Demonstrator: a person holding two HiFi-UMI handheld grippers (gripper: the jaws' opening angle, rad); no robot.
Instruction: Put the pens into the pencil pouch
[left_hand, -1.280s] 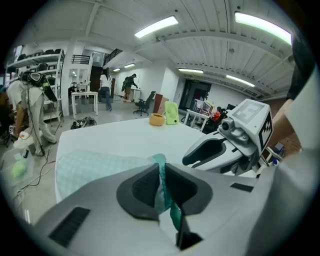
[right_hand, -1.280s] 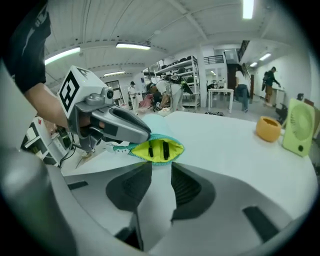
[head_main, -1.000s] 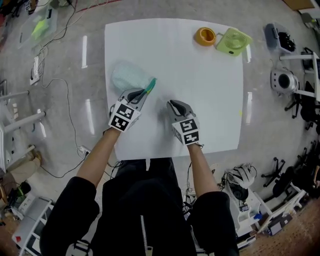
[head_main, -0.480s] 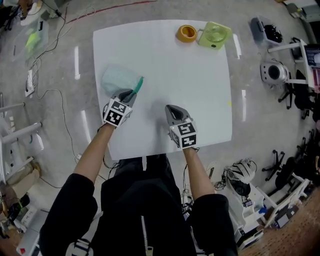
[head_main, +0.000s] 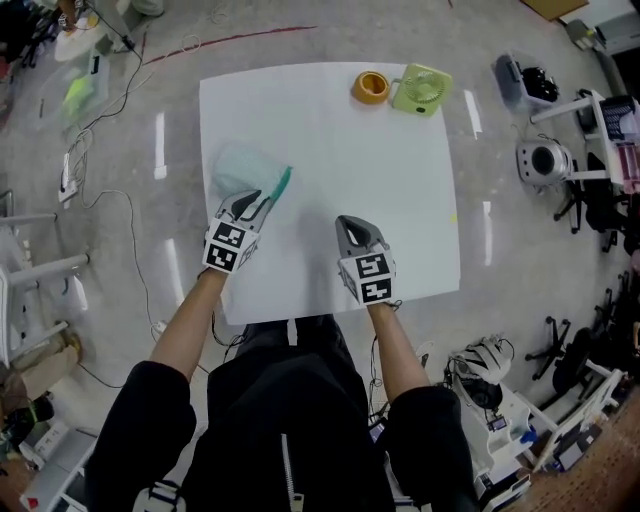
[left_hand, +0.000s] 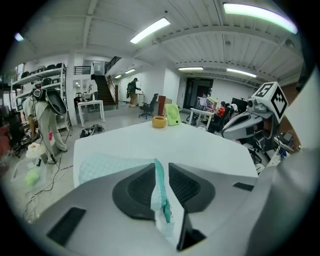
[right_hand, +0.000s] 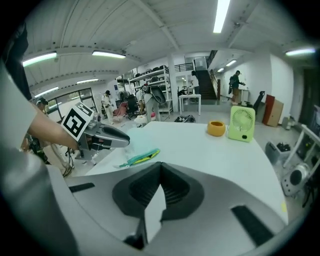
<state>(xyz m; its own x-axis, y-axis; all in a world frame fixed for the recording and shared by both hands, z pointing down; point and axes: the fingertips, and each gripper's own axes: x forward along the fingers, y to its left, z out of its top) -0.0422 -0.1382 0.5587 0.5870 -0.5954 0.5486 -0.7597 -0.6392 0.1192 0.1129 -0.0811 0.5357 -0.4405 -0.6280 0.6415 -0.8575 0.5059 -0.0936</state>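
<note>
A pale teal mesh pencil pouch (head_main: 240, 168) with a green zipper edge (head_main: 281, 184) lies on the left part of the white table (head_main: 400, 200). My left gripper (head_main: 262, 199) is at the pouch's near right corner. In the left gripper view the zipper strip (left_hand: 160, 185) stands between the jaws of that gripper (left_hand: 161, 172); they have just been opening, and a gap shows on its right side. My right gripper (head_main: 347, 220) hovers shut and empty over bare table right of the pouch. Its view shows the pouch (right_hand: 137, 158) and the left gripper (right_hand: 125, 141). No loose pen is visible.
An orange tape roll (head_main: 370, 87) and a small green fan (head_main: 420, 88) stand at the table's far edge. Around the table the floor holds cables, chairs and equipment. The person stands at the near edge.
The left gripper's jaws have parted a little around the pouch's zipper edge. Both grippers have lifted slightly, and the pouch lies in about the same spot.
</note>
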